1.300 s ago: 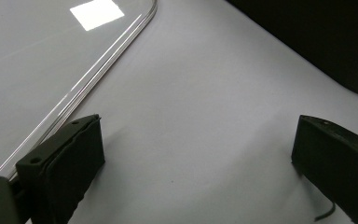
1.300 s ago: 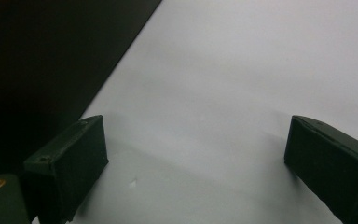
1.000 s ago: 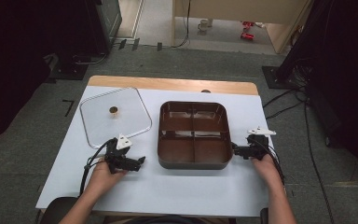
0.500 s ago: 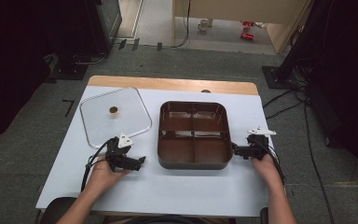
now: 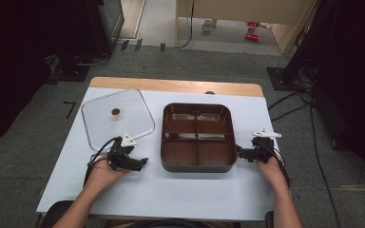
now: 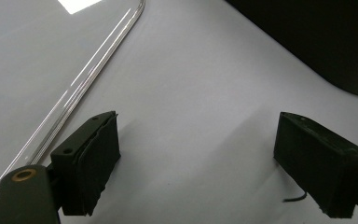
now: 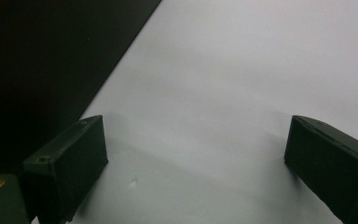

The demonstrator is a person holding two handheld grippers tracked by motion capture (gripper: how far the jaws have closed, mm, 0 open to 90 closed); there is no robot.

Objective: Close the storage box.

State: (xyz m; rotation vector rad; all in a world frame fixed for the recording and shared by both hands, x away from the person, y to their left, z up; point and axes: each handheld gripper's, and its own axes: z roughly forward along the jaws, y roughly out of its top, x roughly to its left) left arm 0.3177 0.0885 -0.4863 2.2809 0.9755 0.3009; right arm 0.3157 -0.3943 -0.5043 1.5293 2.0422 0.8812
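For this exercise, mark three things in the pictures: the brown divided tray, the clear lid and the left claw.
Brown divided tray (image 5: 197, 132), high view: on the central divider where the four compartments meet.
Clear lid (image 5: 100, 123), high view: on the transparent pane, left of its small brown knob.
Left claw (image 6: 196, 163), left gripper view: midway between its two open black jaws.

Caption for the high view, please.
Two open hand-held grippers, left gripper and right gripper, flank an empty four-compartment brown tray beside its clear lid.
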